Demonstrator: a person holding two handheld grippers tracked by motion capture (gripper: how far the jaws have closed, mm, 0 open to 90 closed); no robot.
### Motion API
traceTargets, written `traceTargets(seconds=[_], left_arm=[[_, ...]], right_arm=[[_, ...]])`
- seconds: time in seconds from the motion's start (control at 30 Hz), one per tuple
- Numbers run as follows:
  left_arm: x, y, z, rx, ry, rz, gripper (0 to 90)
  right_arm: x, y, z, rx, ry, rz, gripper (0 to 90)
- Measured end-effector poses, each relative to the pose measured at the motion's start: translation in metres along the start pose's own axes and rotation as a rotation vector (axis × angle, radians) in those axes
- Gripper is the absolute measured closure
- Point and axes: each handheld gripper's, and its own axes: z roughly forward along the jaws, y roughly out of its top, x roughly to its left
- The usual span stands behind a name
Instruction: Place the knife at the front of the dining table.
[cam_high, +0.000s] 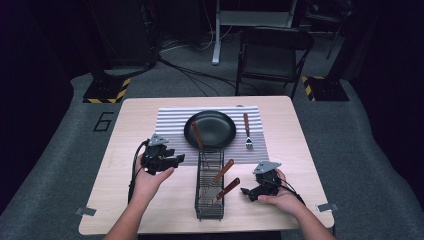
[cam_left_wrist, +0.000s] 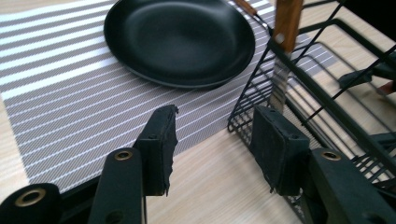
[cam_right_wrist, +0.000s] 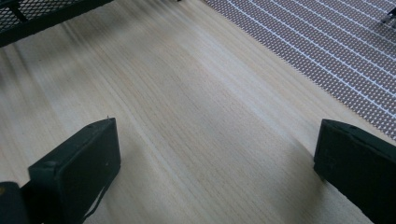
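A black wire caddy (cam_high: 210, 186) stands at the table's middle front, with three wooden-handled utensils in it; one (cam_high: 198, 136) leans over the black plate (cam_high: 210, 129). The plate rests on a striped placemat (cam_high: 170, 125), and a wooden-handled fork (cam_high: 247, 131) lies to its right. My left gripper (cam_high: 179, 159) hovers left of the caddy, open and holding nothing. In the left gripper view its jaws (cam_left_wrist: 215, 126) frame bare table by the caddy's corner (cam_left_wrist: 243, 121), with the plate (cam_left_wrist: 180, 39) beyond. Right of the caddy, my right gripper (cam_high: 245, 191) is open; its jaws (cam_right_wrist: 215, 140) stand wide over bare wood.
The wooden table (cam_high: 150, 200) has tape patches at its front corners. Behind it on the grey floor stand a black folding chair (cam_high: 272, 55), cables and two hazard-striped bases (cam_high: 107, 92). The right gripper view catches the placemat's edge (cam_right_wrist: 327, 51).
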Motion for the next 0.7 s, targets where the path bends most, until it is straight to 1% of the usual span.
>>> traceTargets(seconds=[0.2, 0.37, 0.4, 0.57, 0.7], left_arm=[[-0.005, 0.009, 0.001, -0.005, -0.023, 0.008, 52.9], [-0.011, 0.015, 0.005, -0.021, -0.051, 0.011, 54.2], [-0.012, 0.017, 0.006, -0.022, -0.051, 0.020, 54.2], [-0.016, 0.022, 0.011, -0.029, -0.061, 0.027, 54.2], [-0.019, 0.026, 0.016, -0.043, -0.070, 0.024, 54.6]], right_arm=[[0.000, 0.000, 0.000, 0.000, 0.000, 0.000, 0.0], [0.000, 0.000, 0.000, 0.000, 0.000, 0.000, 0.0], [0.000, 0.000, 0.000, 0.000, 0.000, 0.000, 0.0], [0.000, 0.000, 0.000, 0.000, 0.000, 0.000, 0.0], [0.000, 0.000, 0.000, 0.000, 0.000, 0.000, 0.0]])
